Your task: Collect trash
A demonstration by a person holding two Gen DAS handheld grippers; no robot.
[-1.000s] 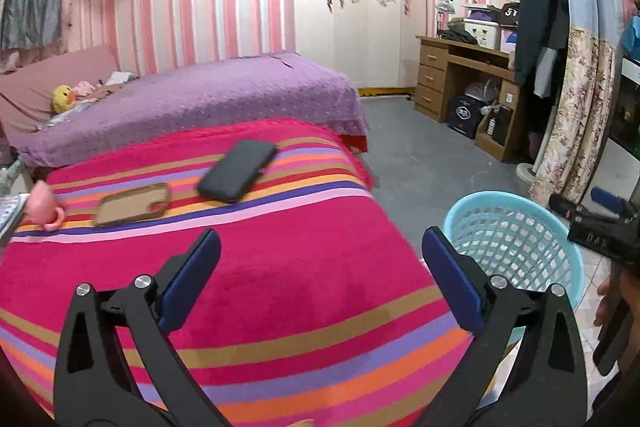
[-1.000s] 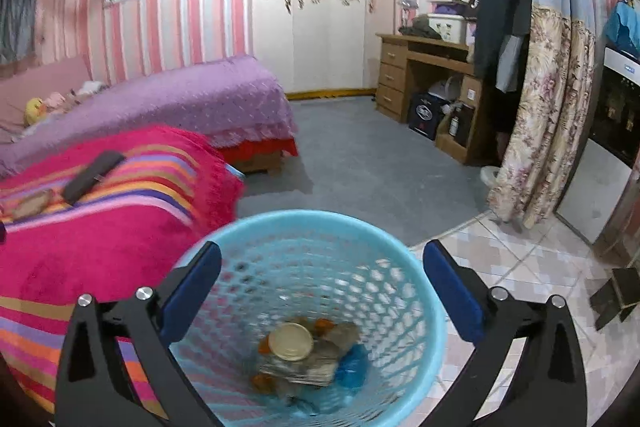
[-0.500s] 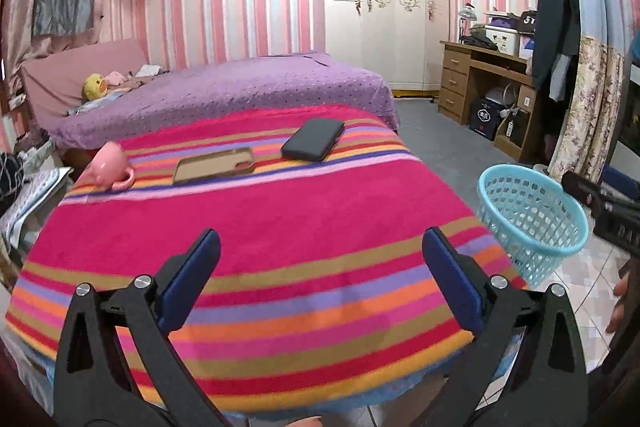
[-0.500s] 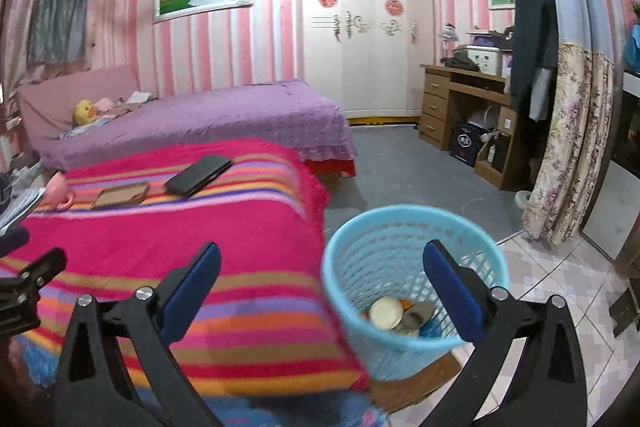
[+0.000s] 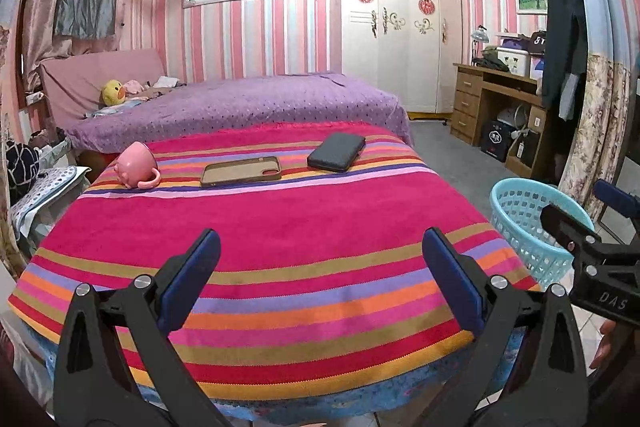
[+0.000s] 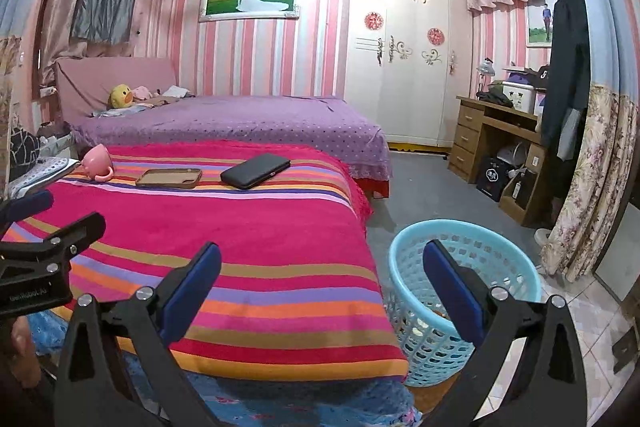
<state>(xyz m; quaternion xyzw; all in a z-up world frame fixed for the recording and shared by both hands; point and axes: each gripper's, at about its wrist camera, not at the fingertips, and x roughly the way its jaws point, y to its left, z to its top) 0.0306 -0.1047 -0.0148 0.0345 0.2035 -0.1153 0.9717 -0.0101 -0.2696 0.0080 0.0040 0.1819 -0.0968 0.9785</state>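
A light blue mesh trash basket [image 6: 460, 267] stands on the floor at the right of the table; it also shows in the left wrist view [image 5: 524, 223]. Its contents are mostly hidden from here. My left gripper [image 5: 320, 275] is open and empty above the near edge of the striped red cloth [image 5: 260, 235]. My right gripper [image 6: 322, 277] is open and empty, held back from the table's right corner and the basket. No loose trash shows on the cloth.
At the far end of the table lie a pink cup on its side [image 5: 136, 171], a brown phone case [image 5: 240, 171] and a black wallet [image 5: 336, 157]. A purple bed [image 5: 240, 107] stands behind. A wooden desk [image 6: 500, 147] is at the right.
Both grippers have pulled back and up from the table and basket. The right gripper was right over the basket one second ago; now the basket sits farther off, low right.
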